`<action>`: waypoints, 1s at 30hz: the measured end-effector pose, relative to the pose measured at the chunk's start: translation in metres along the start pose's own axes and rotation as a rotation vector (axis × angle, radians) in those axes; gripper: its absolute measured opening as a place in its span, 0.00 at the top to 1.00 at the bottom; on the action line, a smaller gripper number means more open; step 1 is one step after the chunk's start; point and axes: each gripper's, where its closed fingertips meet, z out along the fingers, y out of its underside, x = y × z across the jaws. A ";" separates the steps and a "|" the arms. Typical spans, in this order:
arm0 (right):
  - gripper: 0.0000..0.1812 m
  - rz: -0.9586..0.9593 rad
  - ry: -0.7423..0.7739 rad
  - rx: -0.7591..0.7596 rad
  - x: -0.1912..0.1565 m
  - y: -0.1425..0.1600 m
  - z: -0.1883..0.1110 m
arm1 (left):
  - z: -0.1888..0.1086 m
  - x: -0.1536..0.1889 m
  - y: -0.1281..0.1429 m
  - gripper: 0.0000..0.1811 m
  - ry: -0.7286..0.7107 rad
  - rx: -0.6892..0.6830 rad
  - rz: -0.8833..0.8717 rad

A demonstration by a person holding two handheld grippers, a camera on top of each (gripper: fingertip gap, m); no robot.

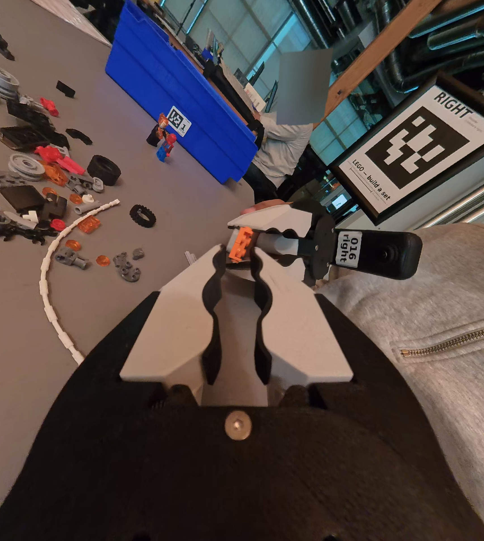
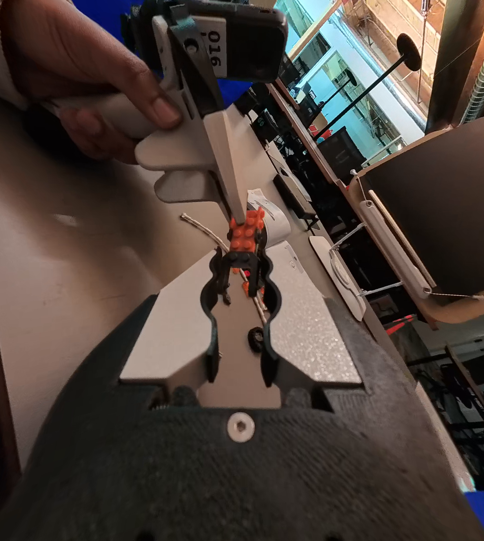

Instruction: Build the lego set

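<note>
A small assembly of orange bricks (image 2: 246, 231) on a black piece (image 2: 240, 259) is held in the air between both grippers. My right gripper (image 2: 240, 257) is shut on the black piece, with the orange bricks sticking out past its tips. My left gripper (image 1: 238, 252) comes in across it, and its fingertips close on the orange bricks (image 1: 240, 245). In the right wrist view one left finger (image 2: 236, 205) lies on the orange studs, and a hand (image 2: 88, 87) holds that gripper's handle. The right gripper (image 1: 245, 234) also shows in the left wrist view, coming in from the right.
Loose pieces lie on the grey table (image 1: 147, 181) at the left: black tyres (image 1: 103, 169), grey wheels (image 1: 25, 165), orange and red parts and a white segmented strip (image 1: 48, 272). Two minifigures (image 1: 164, 140) stand by a blue bin (image 1: 176, 87). A person in a grey top (image 1: 281, 146) sits behind.
</note>
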 end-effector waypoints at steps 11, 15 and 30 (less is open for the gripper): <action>0.90 0.378 -0.481 -0.089 -0.040 0.015 -0.013 | -0.021 -0.008 -0.025 0.77 -0.032 0.157 0.013; 0.90 0.438 -0.631 -0.216 -0.060 0.029 -0.020 | -0.019 -0.003 -0.024 0.77 -0.020 0.145 0.041; 0.78 0.499 -0.593 -0.294 -0.046 0.053 -0.020 | -0.018 -0.006 -0.024 0.77 -0.034 0.136 0.051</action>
